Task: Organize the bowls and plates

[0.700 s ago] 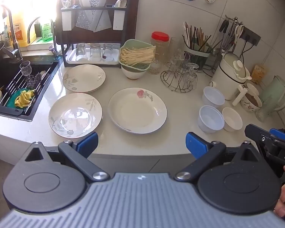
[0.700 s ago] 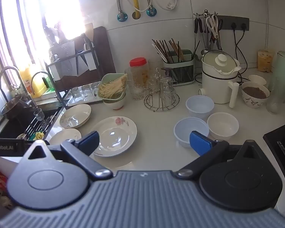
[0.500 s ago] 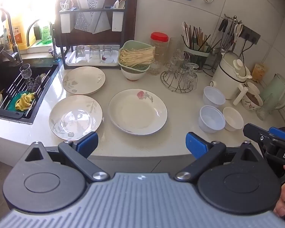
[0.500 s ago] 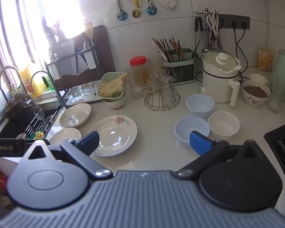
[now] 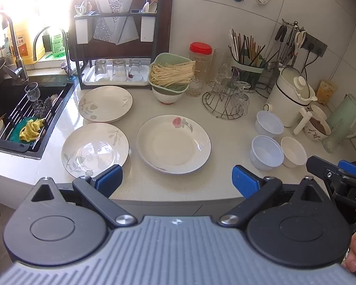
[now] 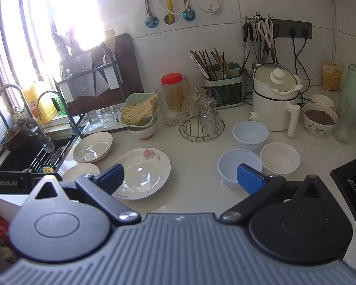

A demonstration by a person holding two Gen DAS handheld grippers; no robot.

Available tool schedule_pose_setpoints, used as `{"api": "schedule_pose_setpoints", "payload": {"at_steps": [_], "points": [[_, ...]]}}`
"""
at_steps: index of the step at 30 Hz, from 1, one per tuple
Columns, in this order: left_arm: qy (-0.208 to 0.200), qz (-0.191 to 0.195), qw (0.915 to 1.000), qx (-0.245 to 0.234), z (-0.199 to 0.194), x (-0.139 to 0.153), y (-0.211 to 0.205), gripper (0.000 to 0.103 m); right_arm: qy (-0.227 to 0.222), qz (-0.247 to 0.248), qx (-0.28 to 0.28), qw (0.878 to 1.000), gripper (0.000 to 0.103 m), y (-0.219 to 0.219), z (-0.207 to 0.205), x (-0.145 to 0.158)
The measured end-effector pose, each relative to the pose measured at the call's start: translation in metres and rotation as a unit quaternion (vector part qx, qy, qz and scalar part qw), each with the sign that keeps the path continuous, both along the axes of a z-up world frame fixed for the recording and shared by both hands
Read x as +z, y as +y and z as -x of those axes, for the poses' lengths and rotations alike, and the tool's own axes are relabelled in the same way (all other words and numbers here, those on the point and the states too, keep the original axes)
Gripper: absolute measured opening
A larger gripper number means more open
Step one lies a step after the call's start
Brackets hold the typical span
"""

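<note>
1. The left gripper (image 5: pixel 176 178) hangs off the near edge of the white counter (image 5: pixel 223 178), jaws spread wide and holding nothing.
2. The right gripper (image 6: pixel 180 174) is also wide open and empty, above the counter's near part.
3. Three plates lie unstacked: the rose plate (image 5: pixel 173 143) at centre, a leaf-pattern plate (image 5: pixel 95 149) to its left, and another (image 5: pixel 105 103) farther back.
4. Three plain bowls cluster at right: two bluish plastic ones (image 5: pixel 266 152) (image 5: pixel 269 124) and a white one (image 5: pixel 293 151).
5. Likely risks: shallow glazed rims could slip from the pads; the near-left plate sits close to the sink (image 5: pixel 16 109) edge; a careless reach may knock the glasses on the wire stand (image 5: pixel 225 104).
</note>
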State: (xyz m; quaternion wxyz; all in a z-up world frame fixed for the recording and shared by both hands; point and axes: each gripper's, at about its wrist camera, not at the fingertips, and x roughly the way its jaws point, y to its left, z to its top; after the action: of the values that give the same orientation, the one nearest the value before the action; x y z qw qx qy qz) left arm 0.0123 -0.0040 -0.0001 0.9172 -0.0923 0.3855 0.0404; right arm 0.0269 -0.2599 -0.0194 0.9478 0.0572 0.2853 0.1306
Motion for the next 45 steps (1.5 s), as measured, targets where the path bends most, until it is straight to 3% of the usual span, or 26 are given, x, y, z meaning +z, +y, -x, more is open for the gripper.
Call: {"api": "schedule_pose_setpoints", "payload": {"at_steps": [45], "points": [[0.012,0.001,0.9999,0.007,-0.012,-0.004,0.008,0.100,0.014,0.003,0.010,1.000,0.103,0.005,-0.011,-0.005]]}}
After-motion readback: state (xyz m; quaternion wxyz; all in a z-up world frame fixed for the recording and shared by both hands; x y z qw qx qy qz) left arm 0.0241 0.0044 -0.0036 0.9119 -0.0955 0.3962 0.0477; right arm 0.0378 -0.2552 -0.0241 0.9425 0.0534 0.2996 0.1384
